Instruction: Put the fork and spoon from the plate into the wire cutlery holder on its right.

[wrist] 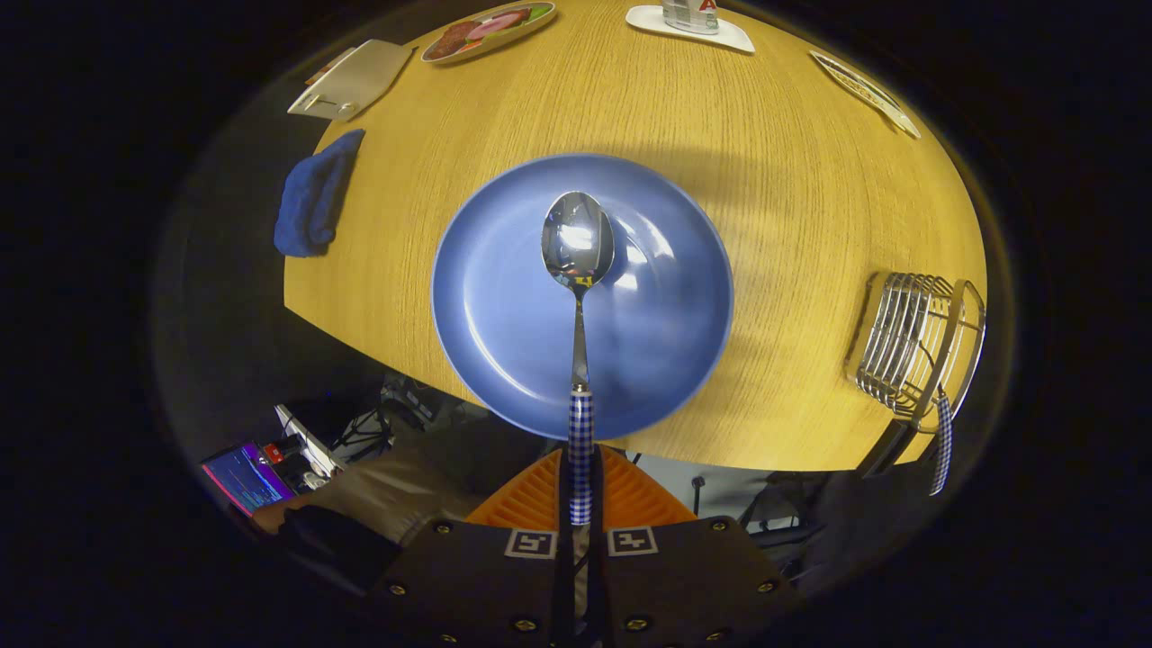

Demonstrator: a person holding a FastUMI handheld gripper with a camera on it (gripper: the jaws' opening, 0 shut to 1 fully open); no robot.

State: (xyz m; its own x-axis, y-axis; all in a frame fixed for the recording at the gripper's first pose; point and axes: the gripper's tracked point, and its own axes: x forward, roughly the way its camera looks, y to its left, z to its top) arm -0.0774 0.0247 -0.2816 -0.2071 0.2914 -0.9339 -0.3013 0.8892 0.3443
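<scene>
My gripper [580,490] is shut on the checked handle of the spoon [577,270], with both fingers pressed against it. The spoon sticks straight ahead, its shiny bowl hanging over the middle of the blue plate [504,306]. Nothing else lies on the plate. The wire cutlery holder [913,346] stands to the right of the plate near the table's edge. A second checked handle [942,445], like the spoon's, sticks out of the holder toward me; its head is hidden among the wires.
The round wooden table [792,207] carries a blue cloth [315,193] at its left edge, a pictured plate [488,29] and a grey flat item [353,79] at the far left, a white tray [688,27] at the back and a patterned dish [864,90] at the far right.
</scene>
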